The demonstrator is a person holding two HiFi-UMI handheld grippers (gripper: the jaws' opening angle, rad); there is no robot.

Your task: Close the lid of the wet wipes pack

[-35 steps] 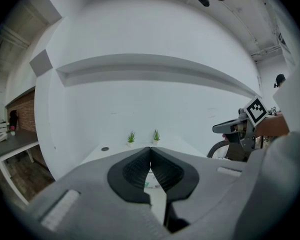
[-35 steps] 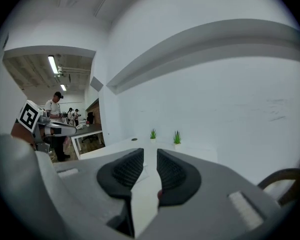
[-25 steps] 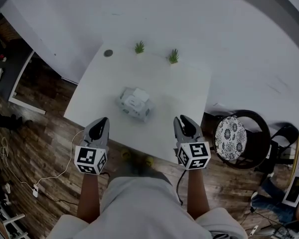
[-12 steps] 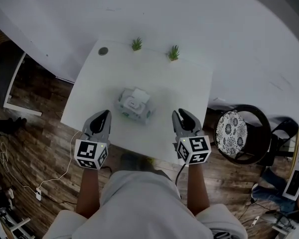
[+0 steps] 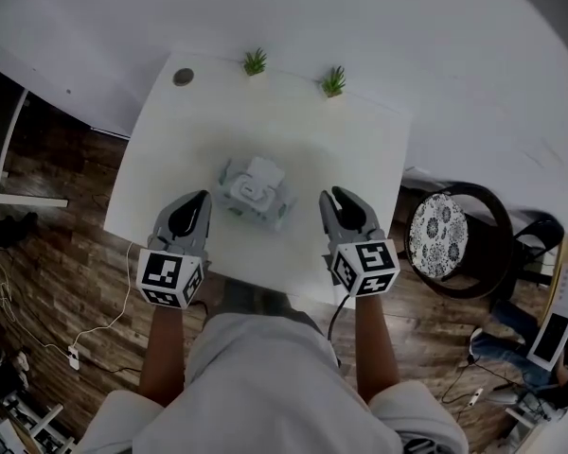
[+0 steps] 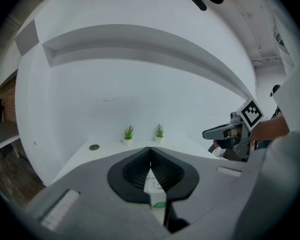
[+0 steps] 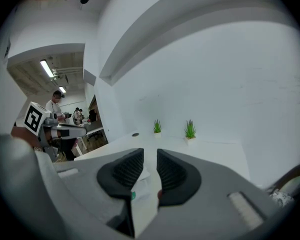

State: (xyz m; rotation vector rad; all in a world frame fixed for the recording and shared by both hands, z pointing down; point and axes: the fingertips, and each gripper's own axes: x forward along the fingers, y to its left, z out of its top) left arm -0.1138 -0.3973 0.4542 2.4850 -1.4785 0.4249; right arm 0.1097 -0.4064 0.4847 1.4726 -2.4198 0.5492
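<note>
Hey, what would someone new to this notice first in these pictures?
The wet wipes pack sits in the middle of the white table, its lid seemingly flipped up. The left tool and right tool flank it near the front edge, neither touching it. Two small green plants stand along the far edge.

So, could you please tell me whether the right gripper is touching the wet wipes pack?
Apart. The head view shows a strip of bare white table between the right gripper and the wet wipes pack, so there is a plain gap.
</note>
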